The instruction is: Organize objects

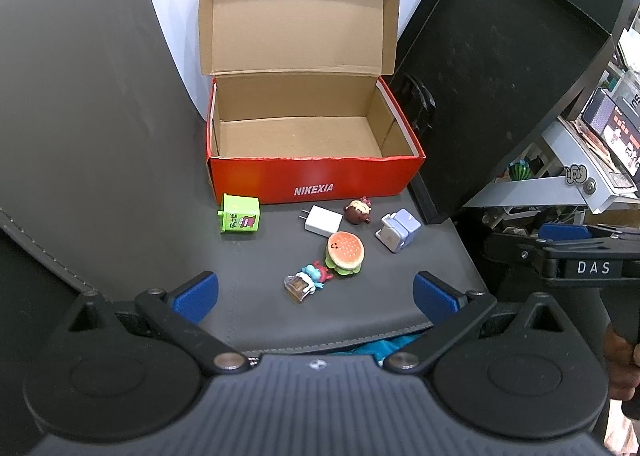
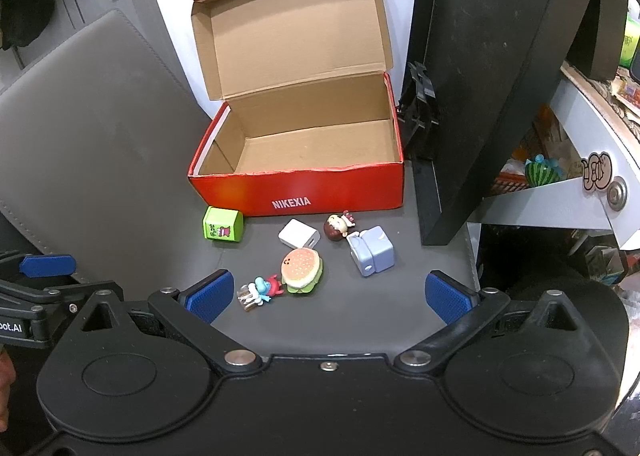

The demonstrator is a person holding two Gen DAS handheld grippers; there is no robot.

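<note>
An open red shoebox (image 1: 316, 178) (image 2: 304, 192) stands empty on a grey mat. In front of it lie a green cube toy (image 1: 240, 219) (image 2: 222, 230), a white charger (image 1: 323, 220) (image 2: 299, 239), a brown-haired doll figure (image 1: 358, 210) (image 2: 338, 227), a lilac block toy (image 1: 398, 230) (image 2: 372, 250), a burger toy (image 1: 345, 253) (image 2: 302, 270) and a small blue figure (image 1: 308, 281) (image 2: 260, 294). My left gripper (image 1: 316, 296) is open and empty, just short of the blue figure. My right gripper (image 2: 330, 296) is open and empty, near the burger.
A black panel (image 1: 492, 96) (image 2: 488, 88) leans at the right of the box. A cluttered grey shelf (image 1: 576, 160) (image 2: 576, 176) is at far right. The mat's front edge (image 1: 320, 340) is close to the left gripper. The white wall is behind the box.
</note>
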